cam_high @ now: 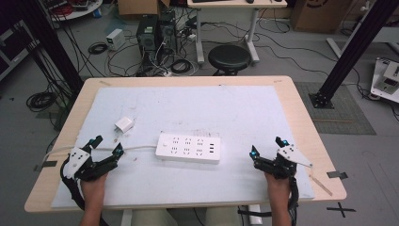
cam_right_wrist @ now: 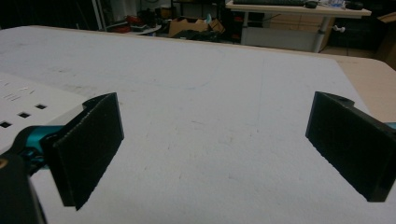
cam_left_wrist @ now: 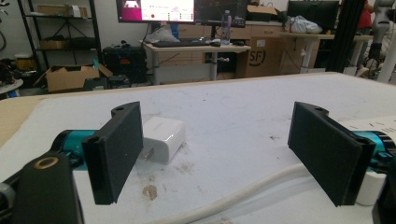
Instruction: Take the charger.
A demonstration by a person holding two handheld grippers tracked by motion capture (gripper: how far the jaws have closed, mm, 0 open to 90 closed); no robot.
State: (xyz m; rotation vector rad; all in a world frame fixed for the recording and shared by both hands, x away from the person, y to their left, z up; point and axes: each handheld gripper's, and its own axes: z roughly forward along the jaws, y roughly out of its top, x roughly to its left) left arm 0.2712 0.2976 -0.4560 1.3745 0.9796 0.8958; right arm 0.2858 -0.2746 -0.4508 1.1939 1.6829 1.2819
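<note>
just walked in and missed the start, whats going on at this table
A person sits at a wooden table covered with a white mat, holding a pair of tongs in each hand. The left tongs and the right tongs both rest open near the front edge, holding nothing. Between them lies a white rectangular power strip, its white cable running left. A small white plug-in charger block lies just beyond the left tongs. Nothing has been picked up yet.

Black hand-held gripper [cam_high: 106, 146], teal-tipped, grey plate
</note>
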